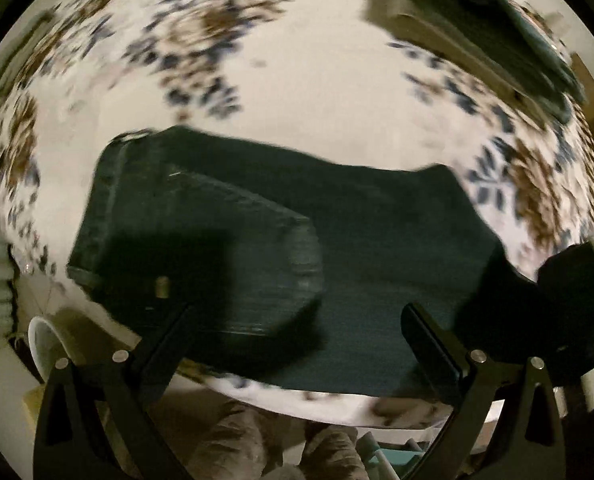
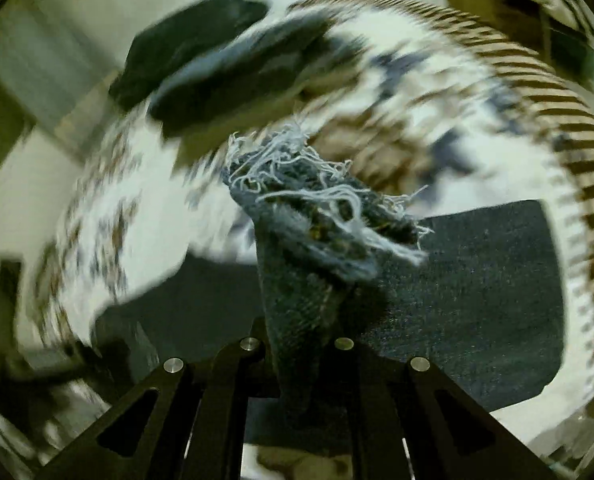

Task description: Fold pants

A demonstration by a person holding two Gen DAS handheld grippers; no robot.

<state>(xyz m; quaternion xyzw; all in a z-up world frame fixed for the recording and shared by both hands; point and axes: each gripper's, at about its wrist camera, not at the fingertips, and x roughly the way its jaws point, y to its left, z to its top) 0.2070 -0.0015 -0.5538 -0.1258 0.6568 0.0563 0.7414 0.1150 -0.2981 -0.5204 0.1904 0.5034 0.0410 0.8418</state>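
Observation:
Dark denim pants (image 1: 337, 240) lie spread on a white cloth with a blue and brown leaf print (image 1: 297, 72), waistband at the left. My left gripper (image 1: 301, 332) is open just above the near edge of the pants, holding nothing. My right gripper (image 2: 301, 340) is shut on a frayed leg hem (image 2: 309, 216) of the pants and holds it lifted above the rest of the pants (image 2: 477, 292). Both views are blurred by motion.
A stack of dark folded clothes (image 1: 497, 28) lies at the far right of the cloth; it also shows in the right wrist view (image 2: 201, 60). A white bowl (image 1: 45, 344) sits low at the left. The striped cloth border (image 2: 557, 128) curves at the right.

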